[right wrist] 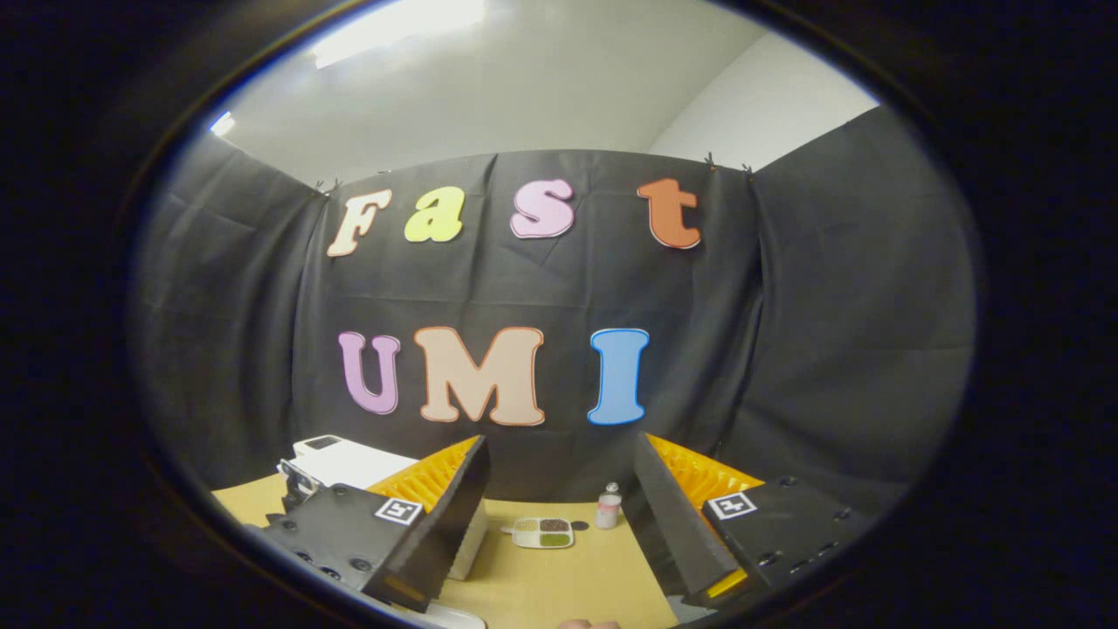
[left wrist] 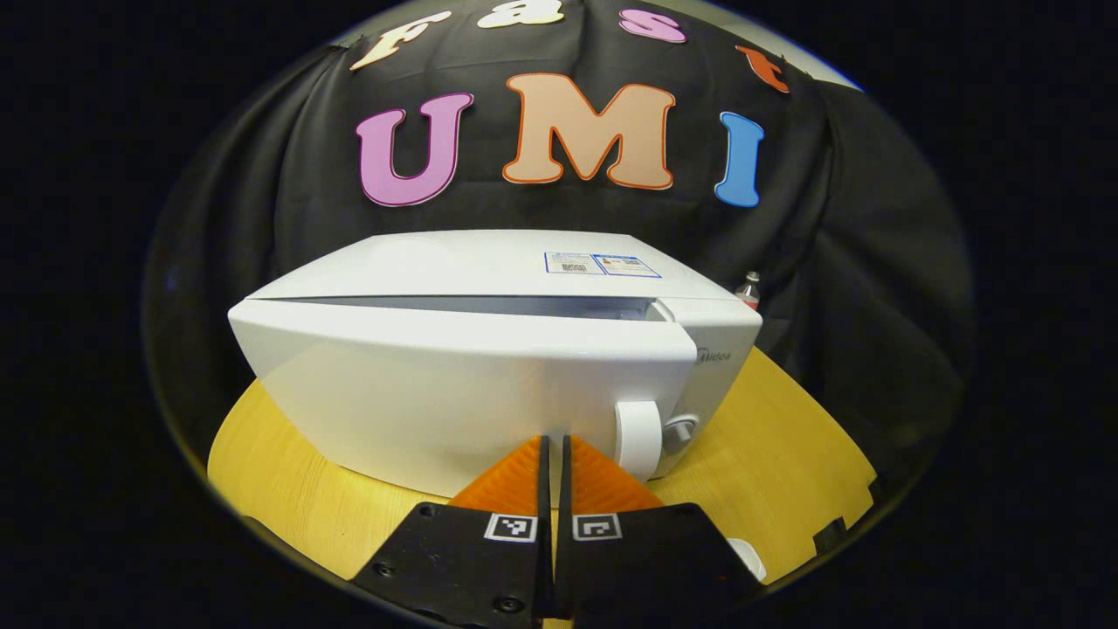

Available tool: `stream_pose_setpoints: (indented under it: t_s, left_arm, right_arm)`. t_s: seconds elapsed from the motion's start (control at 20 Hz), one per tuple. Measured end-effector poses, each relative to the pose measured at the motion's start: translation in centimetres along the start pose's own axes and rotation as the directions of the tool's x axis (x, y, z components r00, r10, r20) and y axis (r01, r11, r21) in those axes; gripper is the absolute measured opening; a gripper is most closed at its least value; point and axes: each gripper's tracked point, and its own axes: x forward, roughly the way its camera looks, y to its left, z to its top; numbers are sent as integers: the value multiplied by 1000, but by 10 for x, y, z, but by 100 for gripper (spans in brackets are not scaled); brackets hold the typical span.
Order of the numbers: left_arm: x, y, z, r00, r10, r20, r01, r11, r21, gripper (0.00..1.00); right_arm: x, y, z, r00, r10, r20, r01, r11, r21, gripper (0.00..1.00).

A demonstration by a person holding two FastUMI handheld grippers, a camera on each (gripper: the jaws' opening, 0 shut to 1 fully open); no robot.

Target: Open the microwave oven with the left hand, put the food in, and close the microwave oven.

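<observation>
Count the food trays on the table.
1. The food tray lies on the table between the right tool's open fingers in the right gripper view, beside a small bottle, right of the microwave. More may sit out of sight.

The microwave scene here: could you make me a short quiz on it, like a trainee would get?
1. True or false: the microwave oven door stands wide open.
2. Which gripper has its fingers spread apart? A) left gripper B) right gripper
3. Fill in: on the wooden table, between the right gripper's fingers in its view, lie a divided food tray and a small ____.

Key:
1. False: the door looks closed or at most slightly ajar, with only a narrow gap along its top.
2. B; the left gripper's fingers sit nearly together, holding nothing.
3. Bottle.
</observation>
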Motion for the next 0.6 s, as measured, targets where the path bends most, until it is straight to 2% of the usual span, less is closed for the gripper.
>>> stream_pose_setpoints:
  t_s: [0.1, 0.2, 0.3, 0.35, 0.55, 0.6]
  left_arm:
    - [7, 0, 5, 1000, 10, 4, -10, 1000, -5, 5]
    - [11, 2, 4, 1000, 19, -6, -19, 1000, -23, 1]
    - [13, -1, 1, 1000, 16, -6, -16, 999, -38, 1]
    - [15, -1, 0, 1000, 16, -14, -16, 999, -37, 1]
    - [17, -3, -4, 1000, 9, -25, -11, 998, -57, 1]
    - [20, -4, 0, 1000, 9, -13, -9, 999, -51, 1]
  right_arm:
    - [-1, -1, -2, 1000, -1, -8, 1, 1000, -2, 96]
    - [-3, -2, 0, 1000, -3, -6, 3, 1000, -1, 100]
    - [-4, -6, 2, 1000, -12, -1, 12, 1000, 0, 100]
    - [-4, -7, 1, 1000, -14, -4, 14, 1000, 4, 96]
    - [-6, -6, -1, 1000, -18, -15, 19, 1000, 14, 96]
    - [-7, -5, -1, 1000, -18, -16, 18, 1000, 14, 100]
